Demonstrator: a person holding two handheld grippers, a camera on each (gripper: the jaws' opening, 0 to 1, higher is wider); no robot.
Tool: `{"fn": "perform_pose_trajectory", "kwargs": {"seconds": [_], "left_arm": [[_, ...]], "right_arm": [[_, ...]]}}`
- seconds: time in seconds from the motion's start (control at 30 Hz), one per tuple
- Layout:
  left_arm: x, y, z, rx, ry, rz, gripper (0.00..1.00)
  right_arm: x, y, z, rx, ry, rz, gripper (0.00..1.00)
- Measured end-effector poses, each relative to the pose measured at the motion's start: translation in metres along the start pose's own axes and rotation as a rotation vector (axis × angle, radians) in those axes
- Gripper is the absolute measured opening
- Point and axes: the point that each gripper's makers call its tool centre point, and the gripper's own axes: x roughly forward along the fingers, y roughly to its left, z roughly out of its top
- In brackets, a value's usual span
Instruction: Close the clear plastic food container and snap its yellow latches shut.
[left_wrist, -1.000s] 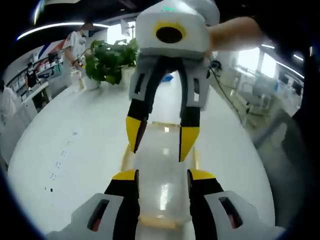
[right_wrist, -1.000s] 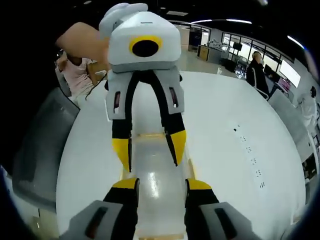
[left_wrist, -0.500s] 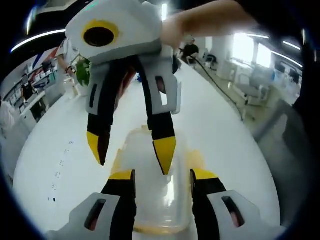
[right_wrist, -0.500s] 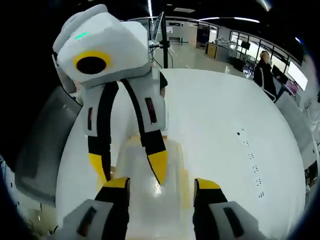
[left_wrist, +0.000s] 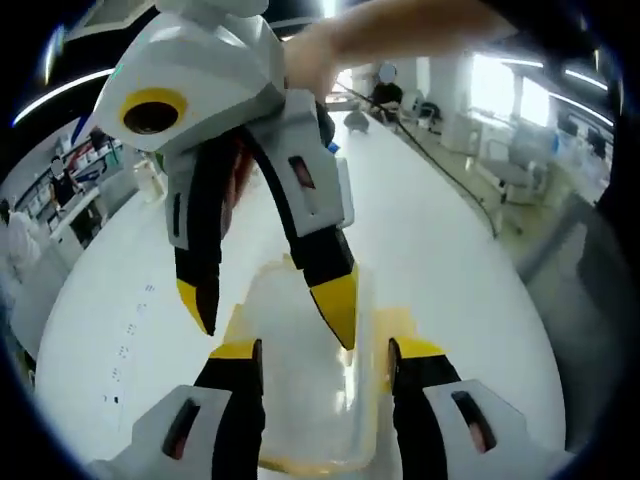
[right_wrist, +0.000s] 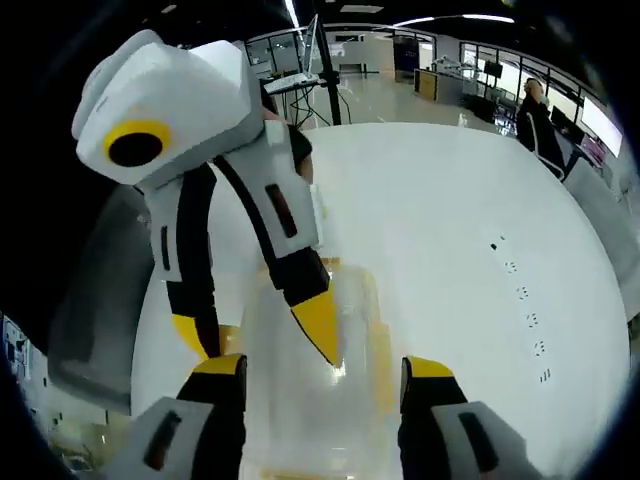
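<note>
The clear plastic container (left_wrist: 300, 400) lies on the white table (left_wrist: 460, 270), lid on top, yellow latches (left_wrist: 392, 322) along its sides. My left gripper (left_wrist: 325, 350) is open, its yellow-tipped jaws standing either side of the container's near end. My right gripper (left_wrist: 268, 308) reaches in from the opposite side, tilted and open; one fingertip (left_wrist: 335, 305) hangs over the lid, the other past its left edge. In the right gripper view, the container (right_wrist: 300, 400) sits between my right gripper (right_wrist: 325, 367) jaws, and the left gripper (right_wrist: 258, 332) has one fingertip (right_wrist: 318, 325) over the lid. Contact cannot be judged.
A grey chair back stands beside the table (left_wrist: 575, 265) (right_wrist: 90, 300). Small dark marks dot the tabletop (right_wrist: 520, 290). People and shelves are far off at the room's edge (right_wrist: 535, 105). A hand (left_wrist: 330, 45) holds the right gripper's body.
Each opposing gripper has tilted and swung left in the other's view, coming closer over the lid. My own jaws in both views have spread slightly wider around the container.
</note>
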Motion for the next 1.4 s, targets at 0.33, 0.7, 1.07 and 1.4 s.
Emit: {"fn": "perform_pose_trajectory", "kwargs": {"seconds": [0.33,0.7,1.07,1.4], "left_arm": [[0.009,-0.002,-0.015,0.128,0.075,0.140,0.49],[0.013,0.001,-0.018,0.193,0.098,0.225,0.44],[0.014,0.003,-0.019,0.198,0.109,0.238,0.43],[0.004,0.002,-0.016,0.214,0.138,0.227,0.49]], "right_arm": [[0.012,-0.002,-0.008,-0.003,0.091,0.066,0.61],[0.014,0.001,-0.011,0.004,0.160,0.115,0.58],[0.018,0.000,-0.012,-0.016,0.241,0.183,0.57],[0.005,-0.005,-0.013,-0.025,0.260,0.184,0.61]]}}
